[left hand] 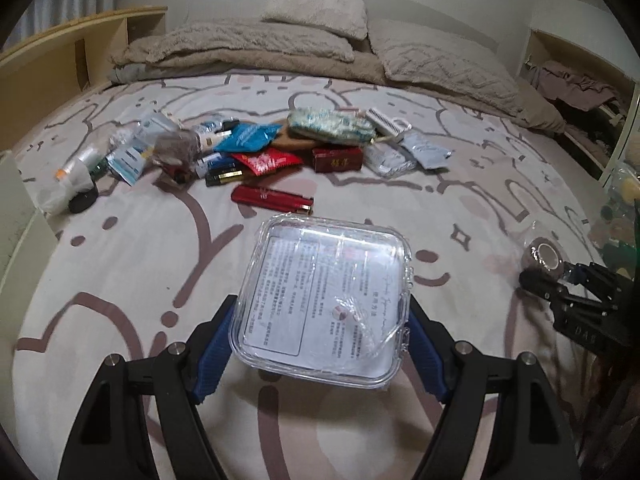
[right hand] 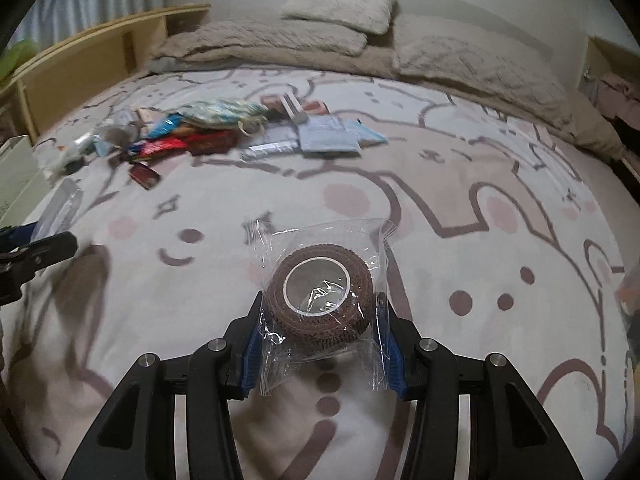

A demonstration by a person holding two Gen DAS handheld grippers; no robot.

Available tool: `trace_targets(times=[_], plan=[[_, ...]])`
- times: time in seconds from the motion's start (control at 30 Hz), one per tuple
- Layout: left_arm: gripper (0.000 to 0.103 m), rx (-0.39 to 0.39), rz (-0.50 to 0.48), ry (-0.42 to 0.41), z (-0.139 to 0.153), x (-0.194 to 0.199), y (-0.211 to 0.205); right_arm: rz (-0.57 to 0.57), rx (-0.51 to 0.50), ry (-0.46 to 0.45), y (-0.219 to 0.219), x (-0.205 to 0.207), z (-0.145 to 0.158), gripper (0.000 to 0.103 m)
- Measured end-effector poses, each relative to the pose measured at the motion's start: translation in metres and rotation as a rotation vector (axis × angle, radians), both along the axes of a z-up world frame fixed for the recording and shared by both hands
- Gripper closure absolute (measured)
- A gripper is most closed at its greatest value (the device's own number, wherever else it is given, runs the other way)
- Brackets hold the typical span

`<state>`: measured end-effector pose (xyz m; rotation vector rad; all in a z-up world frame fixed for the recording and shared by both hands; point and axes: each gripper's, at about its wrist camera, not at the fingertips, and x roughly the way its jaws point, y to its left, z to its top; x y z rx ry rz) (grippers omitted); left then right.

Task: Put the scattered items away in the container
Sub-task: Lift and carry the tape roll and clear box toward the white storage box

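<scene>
- The left gripper holds a clear plastic box by its two sides, lid closed, a printed sheet showing inside, above the patterned bedsheet.
- The right gripper is clamped on a brown tape roll sealed in a clear wrapper, also off the bed.
- The scattered items lie in a heap at the far left of the bed; a red lighter lies nearest, just beyond the box.
- Beige pillows sit at the far end.
</scene>
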<state>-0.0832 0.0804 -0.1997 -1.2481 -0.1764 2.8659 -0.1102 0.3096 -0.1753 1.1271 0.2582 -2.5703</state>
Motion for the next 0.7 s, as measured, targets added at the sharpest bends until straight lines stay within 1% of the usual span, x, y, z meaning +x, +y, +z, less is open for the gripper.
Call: trace_targets(times=[0.13, 0.37, 0.57, 0.7], plan=[[0.025, -0.002, 0.002, 0.018, 0.016, 0.009, -0.003, -0.008, -0.042, 0.035, -0.001, 0.010, 0.023, 0.053], [0.025, 0.010, 0.017, 0.062, 0.047, 0.023, -0.009, -0.028, -0.078, 0.112, -0.011, 0.028, 0.062, 0.053], [0.025, 0.042, 0.019, 0.120, 0.075, 0.035, -0.015, -0.042, -0.116, 0.155, -0.018, 0.043, 0.089, 0.053], [0.025, 0.039, 0.015, 0.152, 0.088, 0.044, -0.017, -0.038, -0.124, 0.191, -0.025, 0.057, 0.103, 0.053]])
